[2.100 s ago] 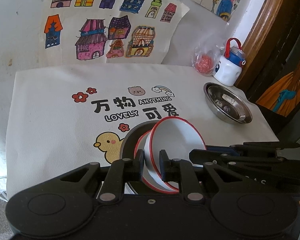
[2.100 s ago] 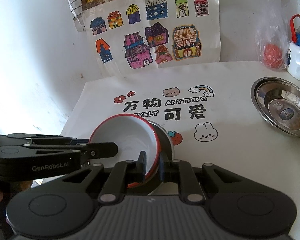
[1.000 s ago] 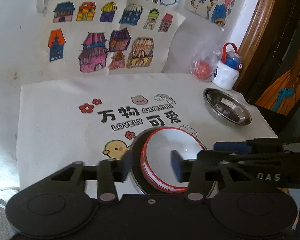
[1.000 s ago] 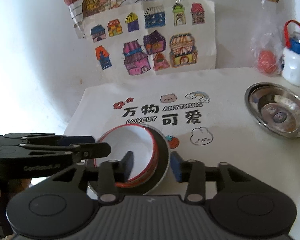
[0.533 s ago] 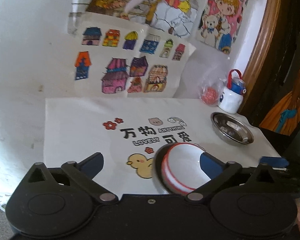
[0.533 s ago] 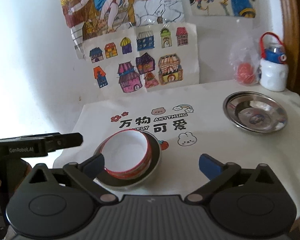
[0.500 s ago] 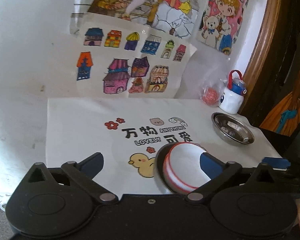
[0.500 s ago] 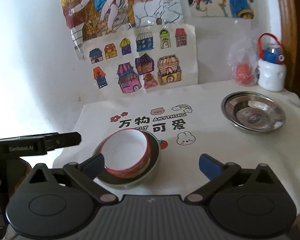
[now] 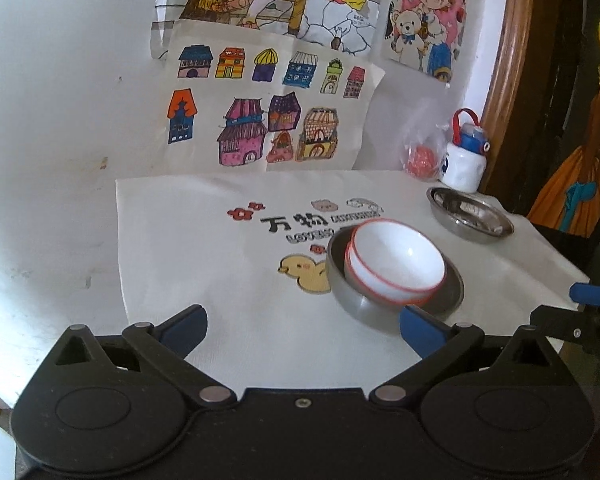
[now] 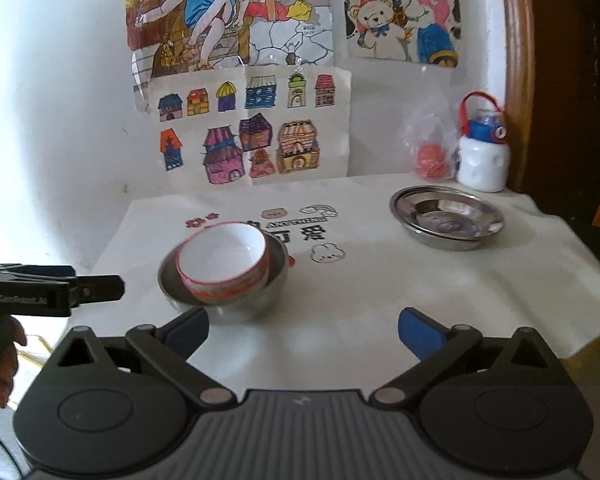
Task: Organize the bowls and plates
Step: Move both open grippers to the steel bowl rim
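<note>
While tilted leftward, white bowls (image 10: 222,258) face up.

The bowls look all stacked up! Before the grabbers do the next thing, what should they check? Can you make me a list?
1. White bowls nested inside the metal bowl: ok, though they sit tilted.
2. Left gripper open and empty: ok.
3. Right gripper open and empty: ok.
4. Metal plate free to pick up, nothing on it: ok.
5. Water bottle and plastic bag apart from the plate: ok.
6. Tilted white bowls steady enough if the stack is moved: cannot tell.
</note>
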